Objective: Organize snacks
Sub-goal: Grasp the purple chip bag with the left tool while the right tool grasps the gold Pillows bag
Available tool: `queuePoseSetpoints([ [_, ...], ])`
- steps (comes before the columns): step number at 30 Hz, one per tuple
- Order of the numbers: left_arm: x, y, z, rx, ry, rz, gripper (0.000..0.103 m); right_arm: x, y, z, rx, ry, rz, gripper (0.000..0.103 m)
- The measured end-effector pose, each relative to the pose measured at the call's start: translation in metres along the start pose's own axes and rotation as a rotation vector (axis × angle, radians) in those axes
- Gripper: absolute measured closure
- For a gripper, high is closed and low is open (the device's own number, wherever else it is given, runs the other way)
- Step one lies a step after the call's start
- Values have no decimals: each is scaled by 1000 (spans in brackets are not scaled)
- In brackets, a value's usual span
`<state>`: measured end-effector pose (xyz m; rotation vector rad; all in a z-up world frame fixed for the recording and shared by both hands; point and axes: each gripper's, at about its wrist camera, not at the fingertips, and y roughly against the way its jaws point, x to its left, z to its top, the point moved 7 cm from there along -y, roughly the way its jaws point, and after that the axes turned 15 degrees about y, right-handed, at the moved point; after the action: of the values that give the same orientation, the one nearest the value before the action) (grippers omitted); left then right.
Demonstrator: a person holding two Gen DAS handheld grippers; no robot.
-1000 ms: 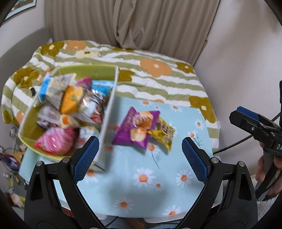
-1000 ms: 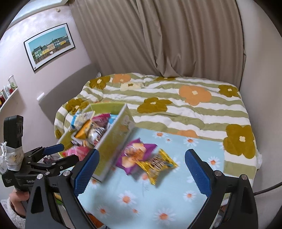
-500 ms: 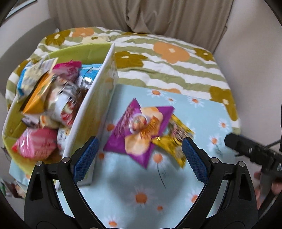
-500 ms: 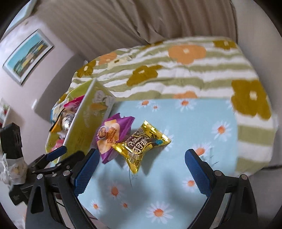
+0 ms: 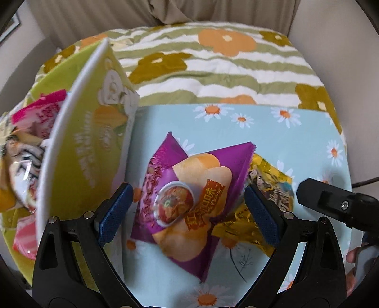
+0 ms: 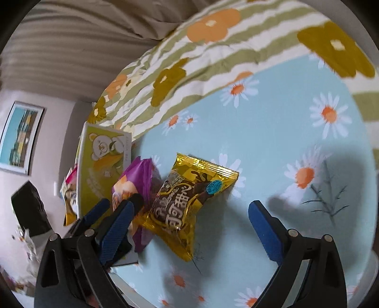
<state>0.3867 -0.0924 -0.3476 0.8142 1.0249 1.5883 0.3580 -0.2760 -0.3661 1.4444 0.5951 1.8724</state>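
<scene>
Both grippers low over the daisy-print cloth [image 6: 272,132], pointing steeply down. Left gripper [image 5: 187,208]: tongs wide apart, straddling the purple chip packet [image 5: 189,196], which lies flat on the cloth between the blue pads with clearance on each side; nothing clamped. Right gripper [image 6: 189,222]: tongs also apart, gold chocolate-snack packet [image 6: 189,201] between them but nearer the left-hand pad, right-hand pad over bare cloth; no contact that I can see. In the left wrist view the gold packet sits at about 3 o'clock from the purple one, its near corner tucked under the purple packet's edge. At about 9 o'clock from the purple packet stands the green cardboard snack box [image 5: 94,132], already crowded with packets, a pink one [image 5: 40,111] topmost; its wall is just beside the left pad. Beyond, at 12 o'clock, striped floral bedspread [image 5: 213,66], then curtain [image 5: 142,14]. Risks, judged: overlap means lifting either packet may drag or flip the other; the two grippers are close enough to knock together; the left pad could catch the box wall and tip it; puffy foil may slip or crush under a hard squeeze.
</scene>
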Motion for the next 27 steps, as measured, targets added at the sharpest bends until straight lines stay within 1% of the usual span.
queuePoseSetpoints([
  [3,-2,-14,0,35,-11,-15,8,-2,-13,0,18,-44,18,6],
  [5,0,-21,-1,57,2,-33,12,-3,-18,1,27,-49,9,6],
  [7,3,-28,-2,75,14,-42,18,-2,-22,0,37,-51,2,6],
  [12,5,-30,-5,79,6,-69,22,-5,-30,-3,61,-49,-42,6],
  [16,9,-27,-10,101,27,-91,24,-5,-35,-4,73,-62,-55,8],
  [18,12,-24,-14,109,34,-98,24,-3,-37,-3,79,-50,-66,13],
  [22,15,-21,-21,111,47,-99,24,1,-40,-3,97,-12,-110,15],
  [25,15,-20,-24,113,49,-91,24,4,-42,-5,111,45,-169,24],
  [27,16,-19,-27,112,41,-79,25,4,-42,-7,113,80,-200,34],
])
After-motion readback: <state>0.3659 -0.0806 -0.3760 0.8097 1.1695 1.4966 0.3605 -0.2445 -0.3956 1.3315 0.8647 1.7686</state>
